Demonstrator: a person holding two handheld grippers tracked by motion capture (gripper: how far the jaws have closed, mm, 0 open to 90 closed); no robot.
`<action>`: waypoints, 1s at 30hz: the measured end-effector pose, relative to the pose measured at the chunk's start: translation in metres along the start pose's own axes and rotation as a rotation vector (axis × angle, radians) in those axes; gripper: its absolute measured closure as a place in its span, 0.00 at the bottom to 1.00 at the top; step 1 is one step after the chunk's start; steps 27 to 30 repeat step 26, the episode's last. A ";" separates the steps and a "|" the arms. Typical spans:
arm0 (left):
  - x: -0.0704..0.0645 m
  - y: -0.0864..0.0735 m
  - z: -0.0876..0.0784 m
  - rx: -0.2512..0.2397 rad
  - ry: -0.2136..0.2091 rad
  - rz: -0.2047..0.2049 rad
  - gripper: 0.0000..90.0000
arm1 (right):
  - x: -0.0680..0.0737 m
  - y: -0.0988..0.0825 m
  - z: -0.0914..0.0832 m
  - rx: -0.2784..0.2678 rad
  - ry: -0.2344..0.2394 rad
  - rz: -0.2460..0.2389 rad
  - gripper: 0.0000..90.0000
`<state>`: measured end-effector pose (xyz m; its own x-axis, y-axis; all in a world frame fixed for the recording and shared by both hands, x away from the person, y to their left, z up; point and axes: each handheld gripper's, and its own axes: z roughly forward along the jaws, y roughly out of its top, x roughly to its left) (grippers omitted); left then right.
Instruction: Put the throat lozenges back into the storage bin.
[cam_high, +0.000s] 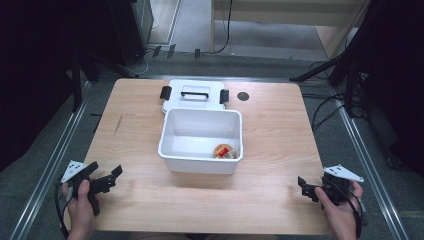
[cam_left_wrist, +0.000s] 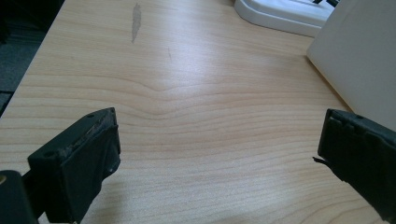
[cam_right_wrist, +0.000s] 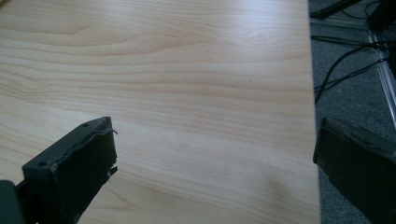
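Note:
A white plastic bin (cam_high: 200, 162) stands open in the middle of the wooden table (cam_high: 270, 150), and its side wall (cam_left_wrist: 359, 60) shows in the left gripper view. Inside, at its near right corner, lies a small round item with a red and tan label (cam_high: 224, 151). The bin's white lid (cam_high: 194, 96), with a black handle and black clips, lies flat just behind it; its edge (cam_left_wrist: 280, 16) appears in the left gripper view. My left gripper (cam_high: 107, 181) (cam_left_wrist: 219, 154) hovers open at the near left corner, empty. My right gripper (cam_high: 306, 186) (cam_right_wrist: 215, 158) is open at the near right edge, empty.
A small dark round mark (cam_high: 243, 96) sits on the table right of the lid. A grey streak (cam_left_wrist: 136, 21) marks the wood at the far left. Cables (cam_right_wrist: 345, 60) and metal rails (cam_high: 367, 155) run on the floor beside the table.

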<state>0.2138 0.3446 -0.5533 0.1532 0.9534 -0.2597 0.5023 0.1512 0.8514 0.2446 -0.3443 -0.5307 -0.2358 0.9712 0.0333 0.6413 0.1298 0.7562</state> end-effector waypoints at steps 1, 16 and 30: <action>0.000 0.000 0.000 0.001 0.000 0.000 0.00 | -0.003 -0.003 -0.001 -0.008 0.002 0.016 0.00; 0.000 0.000 0.000 0.001 -0.002 -0.002 0.00 | -0.018 -0.028 -0.007 -0.098 0.020 0.096 0.00; 0.000 0.001 0.001 0.003 -0.002 -0.003 0.00 | -0.022 -0.028 -0.006 -0.084 0.027 0.161 0.00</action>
